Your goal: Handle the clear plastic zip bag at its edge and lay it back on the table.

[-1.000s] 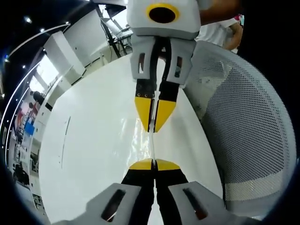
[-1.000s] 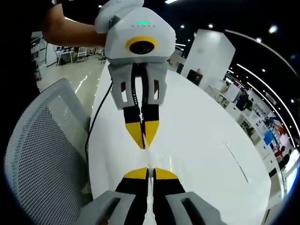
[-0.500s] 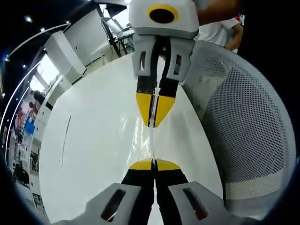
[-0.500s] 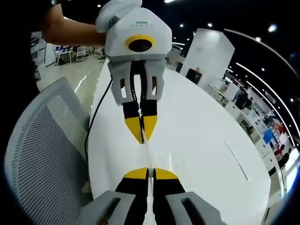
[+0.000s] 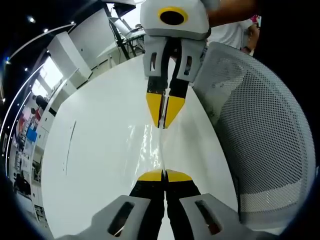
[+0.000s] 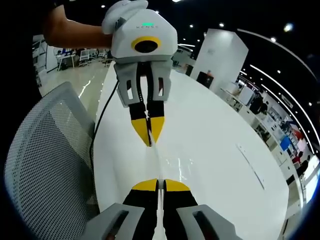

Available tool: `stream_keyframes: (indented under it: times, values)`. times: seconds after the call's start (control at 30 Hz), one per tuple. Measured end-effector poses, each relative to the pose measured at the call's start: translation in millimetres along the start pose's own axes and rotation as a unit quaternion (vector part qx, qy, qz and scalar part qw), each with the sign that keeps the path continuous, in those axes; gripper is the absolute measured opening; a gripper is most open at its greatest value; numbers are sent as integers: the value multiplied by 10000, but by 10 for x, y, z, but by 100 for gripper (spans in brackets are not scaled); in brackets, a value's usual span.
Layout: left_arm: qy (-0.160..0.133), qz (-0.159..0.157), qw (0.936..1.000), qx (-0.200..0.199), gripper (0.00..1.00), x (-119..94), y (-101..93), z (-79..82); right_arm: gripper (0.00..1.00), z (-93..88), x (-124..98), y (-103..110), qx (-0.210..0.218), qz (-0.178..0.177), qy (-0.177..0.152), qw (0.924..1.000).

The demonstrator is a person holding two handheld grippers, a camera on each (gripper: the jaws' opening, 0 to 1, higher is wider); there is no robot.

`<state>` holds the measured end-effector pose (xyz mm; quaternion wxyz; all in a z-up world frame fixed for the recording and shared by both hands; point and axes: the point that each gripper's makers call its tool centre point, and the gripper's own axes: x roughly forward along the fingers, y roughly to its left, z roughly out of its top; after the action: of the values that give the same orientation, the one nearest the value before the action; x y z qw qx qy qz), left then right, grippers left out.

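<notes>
In the left gripper view the left gripper [image 5: 164, 175] rises from the bottom with its yellow-tipped fingers [image 5: 151, 175] pressed together, clenched on the near edge of the clear zip bag [image 5: 156, 145]; the bag runs straight ahead from those fingers as a thin glossy sheet, seen almost edge-on, above the white bench [image 5: 95, 150]; whether it touches the bench I cannot tell; at its far end the right gripper [image 5: 164, 112] points back toward the camera, its fingers likewise closed on the opposite edge of the bag; a white mesh chair [image 5: 260, 135] stands to the right of the fingers, beside the bench edge; a person's arm [image 5: 230, 7] shows behind the right gripper.

In the right gripper view the right gripper [image 6: 158, 185] comes up from the bottom, fingers shut on the bag [image 6: 156, 160]; the bag stretches forward as a narrow clear strip to the left gripper [image 6: 148, 131], whose yellow fingers pinch its far edge; the bench [image 6: 215, 150] spreads ahead and to the right of the fingers; the mesh chair [image 6: 45, 155] sits to their left; a black cable [image 6: 102, 120] hangs down from the left gripper past the bench edge; a person's arm [image 6: 75, 32] reaches in behind that gripper.
</notes>
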<state>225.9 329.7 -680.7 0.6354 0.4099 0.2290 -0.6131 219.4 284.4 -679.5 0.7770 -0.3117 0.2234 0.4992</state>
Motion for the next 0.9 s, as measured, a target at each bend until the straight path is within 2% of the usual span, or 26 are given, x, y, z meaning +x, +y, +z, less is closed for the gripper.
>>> stream_keyframes:
  times: [0.9]
  values:
    - [41,-15,10000,-70,0,-27,-30,-43,0,15,-4,23,45,43,-70,10000]
